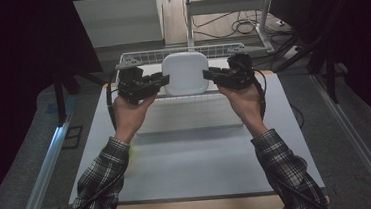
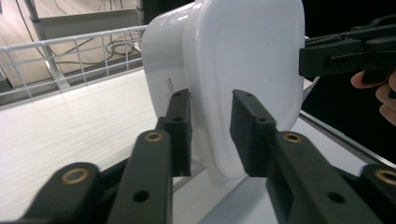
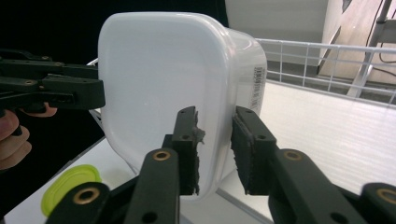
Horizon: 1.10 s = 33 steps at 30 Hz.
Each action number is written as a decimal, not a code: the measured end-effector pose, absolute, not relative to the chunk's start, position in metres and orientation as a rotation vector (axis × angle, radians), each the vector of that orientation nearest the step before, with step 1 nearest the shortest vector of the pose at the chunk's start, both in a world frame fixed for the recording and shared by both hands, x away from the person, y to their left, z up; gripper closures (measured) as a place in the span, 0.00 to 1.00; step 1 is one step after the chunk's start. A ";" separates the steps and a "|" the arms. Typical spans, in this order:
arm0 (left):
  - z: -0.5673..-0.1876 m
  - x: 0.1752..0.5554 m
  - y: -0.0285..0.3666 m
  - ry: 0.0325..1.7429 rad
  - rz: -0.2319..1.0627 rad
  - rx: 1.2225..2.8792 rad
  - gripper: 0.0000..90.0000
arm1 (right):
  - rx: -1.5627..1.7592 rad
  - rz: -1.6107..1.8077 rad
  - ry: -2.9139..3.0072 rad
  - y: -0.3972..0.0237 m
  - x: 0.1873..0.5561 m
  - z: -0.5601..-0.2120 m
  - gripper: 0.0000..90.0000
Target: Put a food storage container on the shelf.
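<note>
Black jaws rise close in front of each gripper camera, and between them stands the rim of a white plastic container (image 1: 185, 73), a rounded-square tub tipped up on its edge so that its flat face looks toward the person's side of the bench (image 1: 198, 168). In the left gripper view the left gripper (image 2: 210, 135) straddles the container's edge with a clear gap on both sides – its pads do not press on the plastic. In the right gripper view the right gripper (image 3: 215, 149) straddles the opposite edge in the same way, one pad lying just against the wall and the other standing off it, so the jaws are part open and hold nothing. From the high view the container sits at the far edge of the bench, about midway along it, leaning in or against a white wire basket (image 1: 134, 57) whose rail runs behind it. Both grippers flank the tub, left at its left side and right at its right, each held in a hand (image 1: 129, 114) coming out of a plaid sleeve (image 1: 99, 186). Nearer the left edge of the bench lies a small yellow-green lid (image 3: 70, 186) – flat on the surface, well apart from the container.
</note>
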<state>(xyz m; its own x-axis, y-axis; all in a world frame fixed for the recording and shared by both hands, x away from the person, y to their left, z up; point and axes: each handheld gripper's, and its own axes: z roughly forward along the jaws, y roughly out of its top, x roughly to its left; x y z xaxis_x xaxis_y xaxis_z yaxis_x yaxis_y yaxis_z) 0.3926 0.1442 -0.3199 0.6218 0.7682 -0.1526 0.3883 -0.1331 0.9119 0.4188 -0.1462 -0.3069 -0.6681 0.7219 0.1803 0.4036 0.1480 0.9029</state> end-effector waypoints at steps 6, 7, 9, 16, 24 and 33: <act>-0.320 0.399 0.141 0.957 0.455 1.760 0.68 | 1.068 1.495 2.118 -0.141 0.422 -0.306 0.74; -0.320 0.400 0.141 0.959 0.455 1.763 0.68 | 1.067 1.494 2.117 -0.140 0.423 -0.306 0.74; -0.321 0.402 0.140 0.961 0.459 1.766 0.68 | 1.067 1.485 2.119 -0.139 0.425 -0.307 0.72; -0.321 0.408 0.139 0.962 0.472 1.771 0.66 | 1.079 1.476 2.112 -0.137 0.430 -0.310 0.70; -0.319 0.415 0.136 0.967 0.502 1.784 0.58 | 1.072 1.428 2.091 -0.132 0.434 -0.310 0.64; -0.318 0.422 0.136 0.975 0.525 1.790 0.54 | 1.076 1.426 2.085 -0.129 0.438 -0.310 0.62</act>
